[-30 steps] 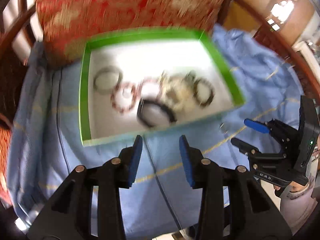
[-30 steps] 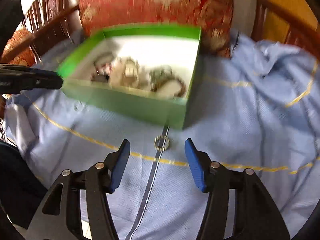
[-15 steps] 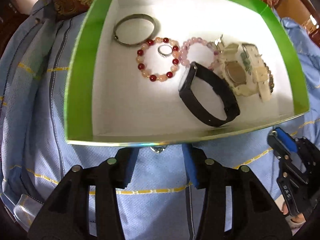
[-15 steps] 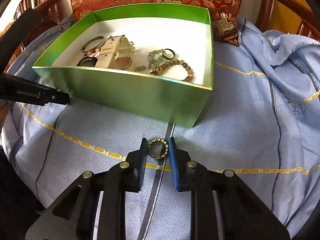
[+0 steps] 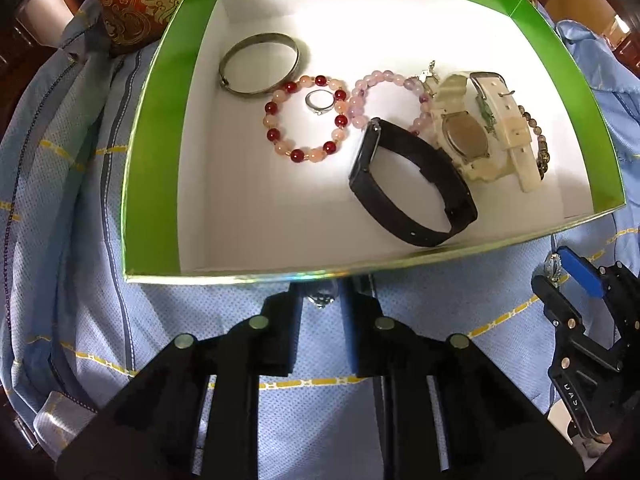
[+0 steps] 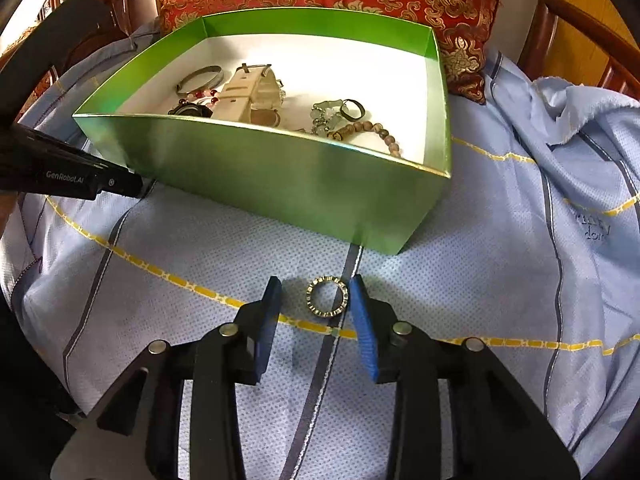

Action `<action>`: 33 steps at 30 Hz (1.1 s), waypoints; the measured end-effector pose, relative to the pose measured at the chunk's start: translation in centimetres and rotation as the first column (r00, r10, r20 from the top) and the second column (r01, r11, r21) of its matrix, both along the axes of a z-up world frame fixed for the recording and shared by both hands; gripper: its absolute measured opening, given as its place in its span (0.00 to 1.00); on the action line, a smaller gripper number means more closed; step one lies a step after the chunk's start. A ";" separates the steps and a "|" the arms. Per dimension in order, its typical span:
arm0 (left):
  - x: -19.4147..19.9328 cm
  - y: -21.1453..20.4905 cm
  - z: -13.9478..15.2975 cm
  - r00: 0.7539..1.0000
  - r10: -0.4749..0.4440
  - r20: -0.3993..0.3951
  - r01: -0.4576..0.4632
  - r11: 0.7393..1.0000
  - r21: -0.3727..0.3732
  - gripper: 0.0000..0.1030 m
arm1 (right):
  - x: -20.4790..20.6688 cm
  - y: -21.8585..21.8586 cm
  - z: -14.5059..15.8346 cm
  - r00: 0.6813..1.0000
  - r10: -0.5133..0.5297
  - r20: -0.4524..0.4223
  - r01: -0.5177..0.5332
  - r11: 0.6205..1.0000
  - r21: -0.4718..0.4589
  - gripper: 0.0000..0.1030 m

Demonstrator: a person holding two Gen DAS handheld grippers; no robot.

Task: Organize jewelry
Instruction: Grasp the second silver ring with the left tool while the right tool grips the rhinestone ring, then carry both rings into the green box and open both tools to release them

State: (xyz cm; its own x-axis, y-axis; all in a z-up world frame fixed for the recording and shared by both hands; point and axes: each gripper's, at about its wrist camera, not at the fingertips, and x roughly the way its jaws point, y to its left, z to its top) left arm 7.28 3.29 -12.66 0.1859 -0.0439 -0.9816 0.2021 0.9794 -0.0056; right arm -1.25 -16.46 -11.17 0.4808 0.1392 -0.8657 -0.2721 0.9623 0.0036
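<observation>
Right gripper (image 6: 314, 304) straddling ring (image 6: 327, 295) flat on cloth, fingers parted; left gripper (image 5: 320, 294) maybe pinching something small.

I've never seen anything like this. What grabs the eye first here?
The bright green box on the blue cloth, holding a black band, a cream watch and a red-beaded bracelet. In front of it a small sparkly ring lies on the cloth between the open right tongs.
</observation>
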 end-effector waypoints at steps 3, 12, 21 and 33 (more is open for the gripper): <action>0.1 0.4 -0.1 1.000 -0.005 -0.004 0.005 1.000 -0.009 0.18 | -0.1 0.1 0.0 1.000 -0.001 0.003 0.001 1.000 -0.008 0.35; -0.8 0.2 0.3 1.000 -0.026 0.005 0.026 1.000 -0.006 0.18 | -0.6 0.3 0.1 1.000 -0.004 -0.013 0.004 1.000 -0.006 0.20; -2.3 -0.7 2.3 0.994 -0.078 0.077 0.078 0.997 -0.007 0.18 | -1.9 0.2 1.8 1.000 -0.001 0.003 0.001 1.000 0.015 0.20; -4.6 -1.9 4.3 0.981 -0.148 0.126 0.151 0.988 -0.016 0.18 | -2.6 1.0 1.3 0.999 0.026 -0.025 -0.026 0.999 0.027 0.20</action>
State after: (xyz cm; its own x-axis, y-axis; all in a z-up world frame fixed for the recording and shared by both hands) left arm 2.64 1.44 -8.33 0.2957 -0.1051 -0.9495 0.3465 0.9380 0.0041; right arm -3.84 -15.42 -9.90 0.4550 0.1744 -0.8732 -0.2966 0.9543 0.0360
